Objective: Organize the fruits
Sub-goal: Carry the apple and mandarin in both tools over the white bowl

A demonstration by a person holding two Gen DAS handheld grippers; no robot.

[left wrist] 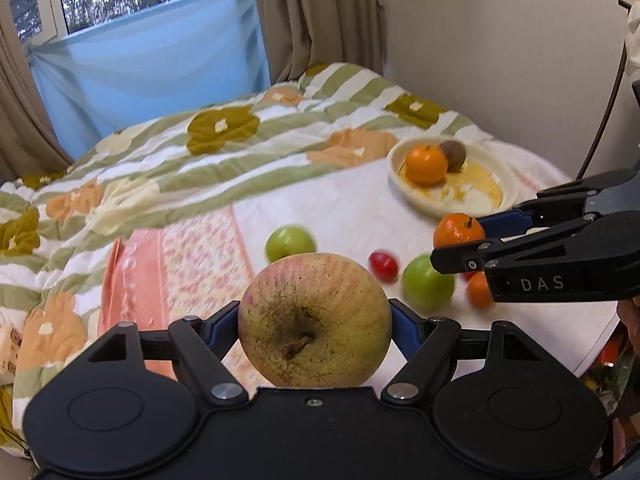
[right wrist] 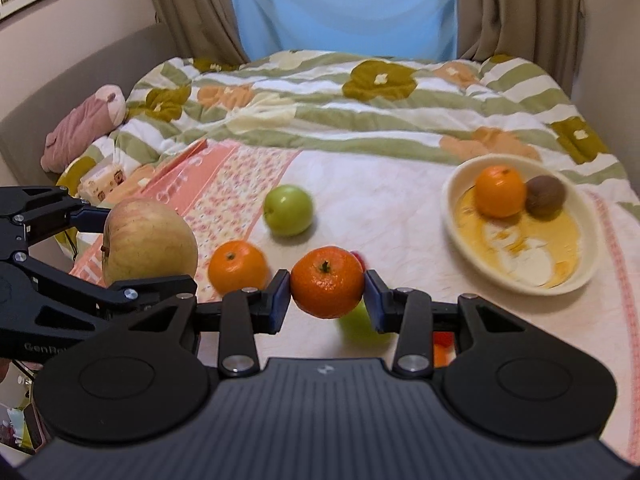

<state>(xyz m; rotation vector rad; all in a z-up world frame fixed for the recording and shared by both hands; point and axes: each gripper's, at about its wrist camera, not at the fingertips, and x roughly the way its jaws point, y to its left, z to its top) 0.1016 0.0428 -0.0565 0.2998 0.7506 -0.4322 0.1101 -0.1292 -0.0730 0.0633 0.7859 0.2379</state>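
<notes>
Over the bed [right wrist: 400, 184], my left claw [left wrist: 316, 320] pinches the big apple [left wrist: 315, 320], hiding its pads. My right claw [right wrist: 327, 288] pinches a mandarin [right wrist: 327, 287] that half-covers a blurred green fruit [right wrist: 358, 326] and a red one [right wrist: 358, 258].

My left hand-held gripper [left wrist: 316, 320] clamps a big yellowish apple [left wrist: 315, 319], stem end facing me. My right hand-held gripper [right wrist: 327, 293] pinches a mandarin [right wrist: 327, 287], stem up. On the bed [right wrist: 400, 208] lie a green apple [right wrist: 287, 210], a second mandarin [right wrist: 237, 266], another green apple [left wrist: 427, 283] and a small red fruit [left wrist: 383, 265]. The cream bowl [right wrist: 454, 200] holds an orange [right wrist: 499, 191] touching a brown kiwi [right wrist: 546, 196].
</notes>
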